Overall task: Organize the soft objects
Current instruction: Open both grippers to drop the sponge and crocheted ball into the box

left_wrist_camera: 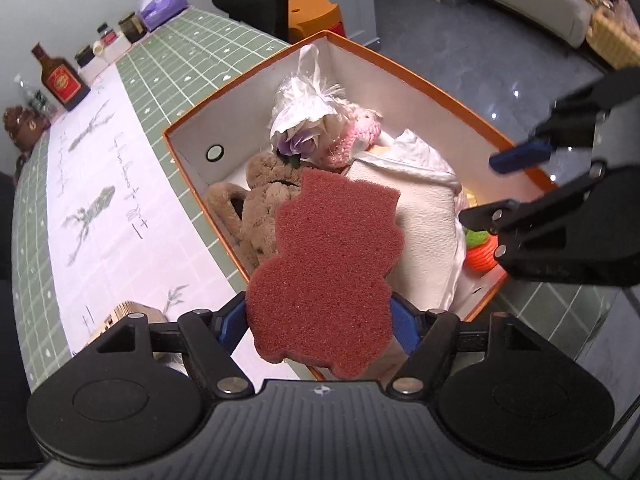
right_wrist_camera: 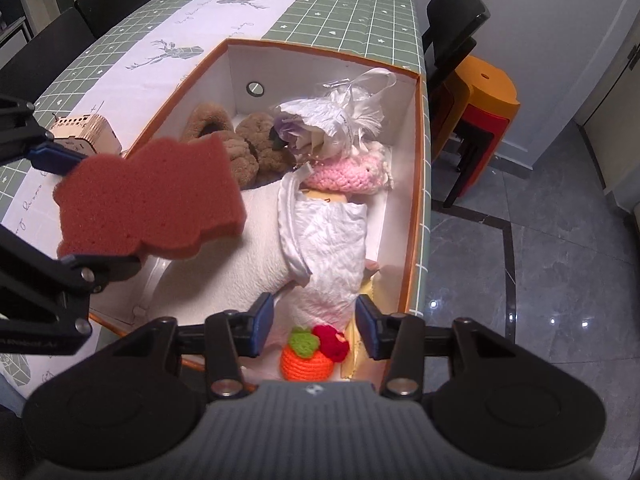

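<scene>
A red-brown foam sponge [left_wrist_camera: 328, 264] with a wavy outline hangs over the near end of an orange box [left_wrist_camera: 420, 66] with white walls. My left gripper [left_wrist_camera: 318, 324] is shut on the sponge, its blue pads against the two sides. The box holds a brown plush bear [left_wrist_camera: 264, 196], a white bag with a purple flower [left_wrist_camera: 304, 116], a pink crochet piece [right_wrist_camera: 348, 172], a white towel roll [right_wrist_camera: 328, 240] and an orange crochet fruit [right_wrist_camera: 306, 360]. My right gripper [right_wrist_camera: 316, 326] hovers open above that fruit at the box's [right_wrist_camera: 422, 160] near end, holding nothing. The left gripper [right_wrist_camera: 80, 212] with the sponge [right_wrist_camera: 148, 204] shows at the left.
The box sits at the edge of a table with a green checked cloth [right_wrist_camera: 360, 12] and a white runner. A small wooden house model [right_wrist_camera: 86, 130] stands beside the box. A bottle [left_wrist_camera: 60, 80], jars and a purple tissue pack [left_wrist_camera: 164, 4] line the far end. Black chairs and an orange stool [right_wrist_camera: 480, 96] stand on the tiled floor.
</scene>
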Available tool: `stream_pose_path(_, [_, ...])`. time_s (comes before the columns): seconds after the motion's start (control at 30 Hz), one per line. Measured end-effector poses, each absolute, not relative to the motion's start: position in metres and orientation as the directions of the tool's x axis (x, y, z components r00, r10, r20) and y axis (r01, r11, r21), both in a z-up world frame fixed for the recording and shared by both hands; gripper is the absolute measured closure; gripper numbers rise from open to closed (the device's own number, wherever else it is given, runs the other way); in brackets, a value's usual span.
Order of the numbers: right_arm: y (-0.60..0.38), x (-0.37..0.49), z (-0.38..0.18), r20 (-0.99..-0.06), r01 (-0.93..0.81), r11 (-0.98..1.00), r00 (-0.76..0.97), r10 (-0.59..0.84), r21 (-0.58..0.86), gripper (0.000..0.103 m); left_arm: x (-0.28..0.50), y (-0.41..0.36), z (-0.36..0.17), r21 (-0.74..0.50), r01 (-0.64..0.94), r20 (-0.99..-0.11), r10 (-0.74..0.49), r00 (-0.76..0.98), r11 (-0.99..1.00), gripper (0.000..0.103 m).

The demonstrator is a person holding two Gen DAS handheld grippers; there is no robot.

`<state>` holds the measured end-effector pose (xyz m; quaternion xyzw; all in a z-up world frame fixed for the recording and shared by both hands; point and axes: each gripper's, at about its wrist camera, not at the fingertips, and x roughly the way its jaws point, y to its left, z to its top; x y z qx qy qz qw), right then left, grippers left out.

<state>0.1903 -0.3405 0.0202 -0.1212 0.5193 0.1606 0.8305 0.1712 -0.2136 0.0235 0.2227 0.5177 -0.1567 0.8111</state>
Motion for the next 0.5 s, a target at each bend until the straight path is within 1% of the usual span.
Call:
stream_pose_path(0.07, [-0.341, 0.190, 0.021, -0.898, -0.391, 0.920, 0.416, 0.142, -0.036, 0.052, 0.169, -0.216, 0.022, 0.214, 0.497, -0.906, -0.019, 0.422, 0.841, 0.014])
stream_pose_path(0.13, [-0.340, 0.189, 0.023, -0.894, -0.387, 0.921, 0.424, 0.144, -0.035, 0.052, 0.169, -0.215, 0.022, 0.200, 0.498, -0.907, -0.032, 0.420, 0.844, 0.013])
stream_pose_path(0.37, [-0.332, 0.186, 0.038, -0.869, -0.385, 0.922, 0.465, 0.172, -0.023, 0.052, 0.165, -0.200, 0.036, 0.106, 0.490, -0.884, -0.143, 0.444, 0.865, 0.008])
stream_pose_path(0.5, [-0.321, 0.188, 0.040, -0.866, -0.393, 0.919, 0.466, 0.179, -0.022, 0.052, 0.159, -0.187, 0.049, 0.051, 0.483, -0.866, -0.203, 0.458, 0.874, 0.008])
